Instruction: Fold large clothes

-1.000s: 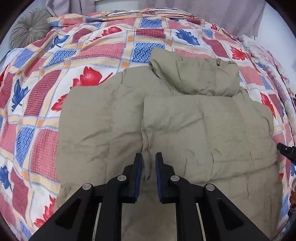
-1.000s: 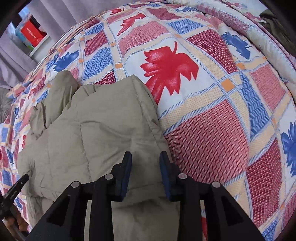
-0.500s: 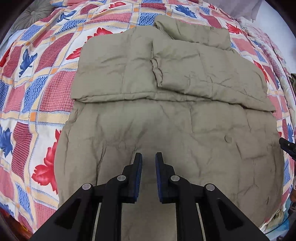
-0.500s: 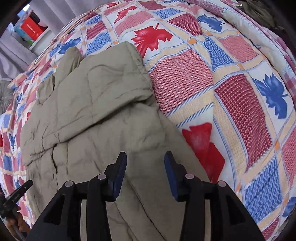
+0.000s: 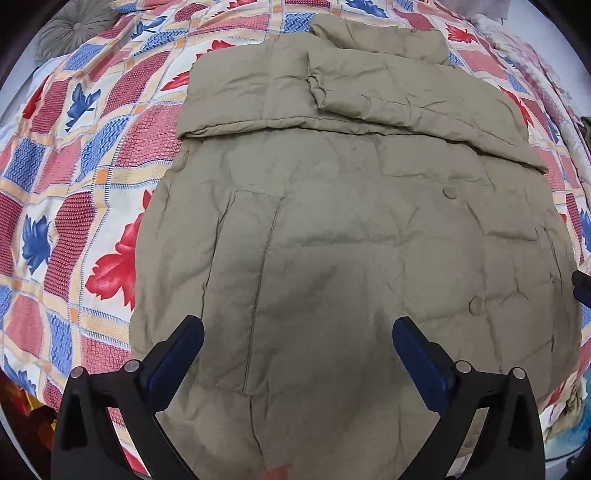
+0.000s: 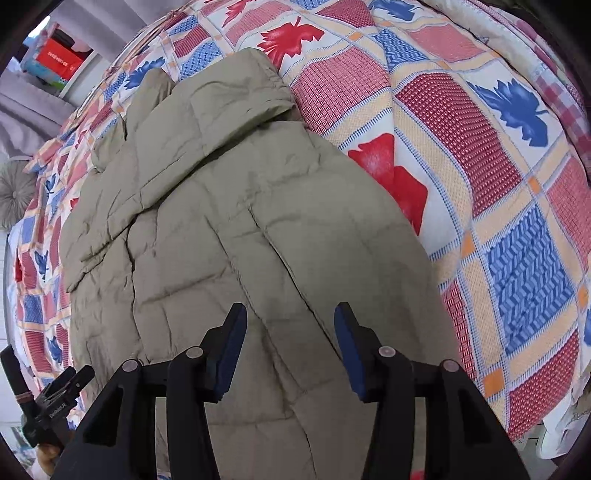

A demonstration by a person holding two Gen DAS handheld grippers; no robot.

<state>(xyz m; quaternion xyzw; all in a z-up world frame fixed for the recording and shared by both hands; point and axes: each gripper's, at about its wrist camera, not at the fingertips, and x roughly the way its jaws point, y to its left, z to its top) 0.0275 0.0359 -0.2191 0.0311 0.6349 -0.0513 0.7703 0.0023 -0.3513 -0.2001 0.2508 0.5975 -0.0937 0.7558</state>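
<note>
A khaki quilted puffer jacket (image 5: 351, 240) lies flat on a bed, spread over a patchwork quilt (image 5: 74, 166) printed with red and blue leaves. Its sleeves are folded across the chest, forming a thick band at the far end, and the collar or hood (image 5: 376, 37) sits bunched beyond that band, toward the far edge of the bed. Two round snap buttons (image 5: 450, 192) show on the jacket's body toward its right side. The hem end reaches the near edge of the bed, below both cameras.

The left gripper (image 5: 297, 338) hovers over the lower body of the jacket with its blue-padded fingers spread wide and nothing between them. The right gripper (image 6: 290, 326) hangs over the jacket's right side near the hem, its fingers parted at a medium gap, also empty; whether either touches the fabric cannot be told.

A grey round tufted cushion (image 5: 74, 27) rests at the far left corner of the bed. A shelf with a red box (image 6: 61, 59) stands beyond the bed in the right wrist view.
</note>
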